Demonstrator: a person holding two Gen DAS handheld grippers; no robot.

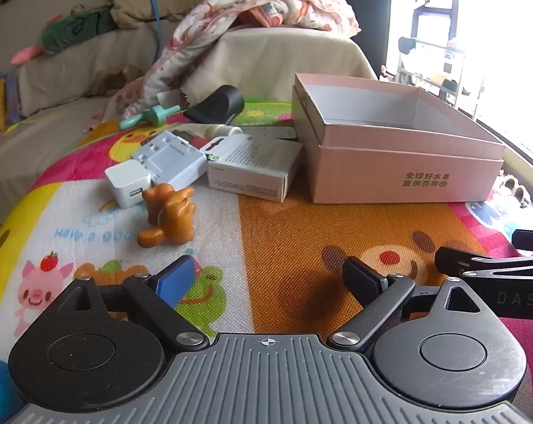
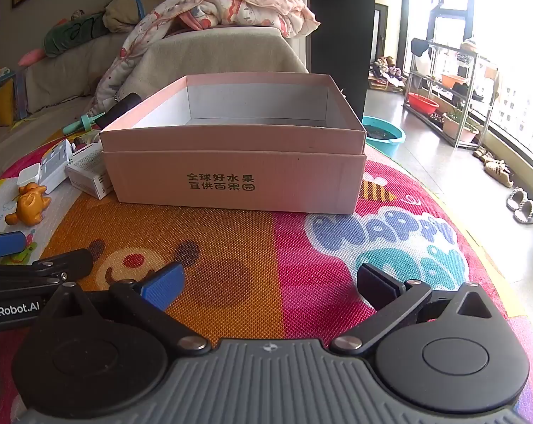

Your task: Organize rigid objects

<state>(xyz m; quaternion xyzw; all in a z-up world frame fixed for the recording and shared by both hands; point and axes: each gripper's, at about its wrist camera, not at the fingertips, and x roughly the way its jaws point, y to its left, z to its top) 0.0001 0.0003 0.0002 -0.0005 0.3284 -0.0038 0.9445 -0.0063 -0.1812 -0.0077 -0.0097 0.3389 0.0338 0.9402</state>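
1. Straight ahead of the right claw (image 2: pixel 268 284) sits the pink cardboard box (image 2: pixel 238 183), lid off, nested in a slightly wider base; what shows of its inside is bare white wall and floor, though the near floor is hidden behind the front wall.
2. From the left claw (image 1: pixel 270 279) the same box (image 1: pixel 400 162) lies ahead and to the right, its pale interior walls open to view.
3. Dark Chinese characters in two lines are printed on the front of the box; I can't read them out reliably.
4. Both claws are released, fingers spread wide, nothing between them, hovering low over the colourful play mat (image 1: pixel 302 219).
5. Ahead-left of the left claw stands an orange toy figure (image 1: pixel 167 215), just beyond it a white USB charger cube (image 1: pixel 128 183) touching a white plug adapter (image 1: pixel 171 159).
6. Between the adapter and the pink box lies a small white carton (image 1: pixel 256 173) with fine print too small to read, close up against the box.
7. Farther back: a teal plastic piece (image 1: pixel 150 116) and a black curved object (image 1: pixel 217 106), both well beyond the claw.
8. Writing on the mat reads "HAPPY" (image 2: pixel 383 229), ahead-right of the right claw.
9. At the right claw's left edge, the other tool's arm shows "enRobot.AI" (image 2: pixel 12 309).
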